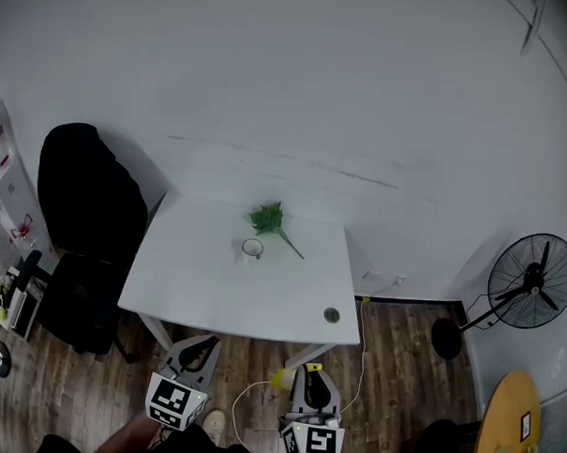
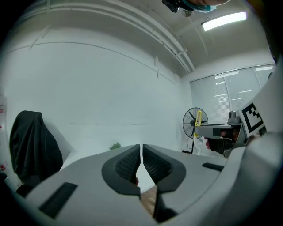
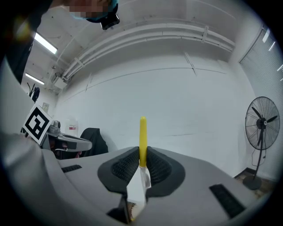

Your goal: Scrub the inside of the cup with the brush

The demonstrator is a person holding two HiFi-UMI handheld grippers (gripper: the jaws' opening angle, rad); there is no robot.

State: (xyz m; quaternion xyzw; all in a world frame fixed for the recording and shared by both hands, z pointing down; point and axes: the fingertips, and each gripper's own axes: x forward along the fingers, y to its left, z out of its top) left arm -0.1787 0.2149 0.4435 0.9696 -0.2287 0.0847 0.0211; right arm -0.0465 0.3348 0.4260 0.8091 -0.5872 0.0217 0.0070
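Observation:
A small white cup stands near the middle of the white table, beside a green plant sprig. Both grippers are held low in front of the table's near edge, well short of the cup. My left gripper is shut, its pads together with nothing between them. My right gripper is shut on the brush, whose yellow handle stands upright between the pads and whose white part hangs below. The brush's yellow end shows left of that gripper. The cup is hidden in both gripper views.
A black chair with a dark jacket stands left of the table. A pedestal fan is at the right, with a round wooden table nearer. A cable runs across the wooden floor. A grommet is set near the table's front right.

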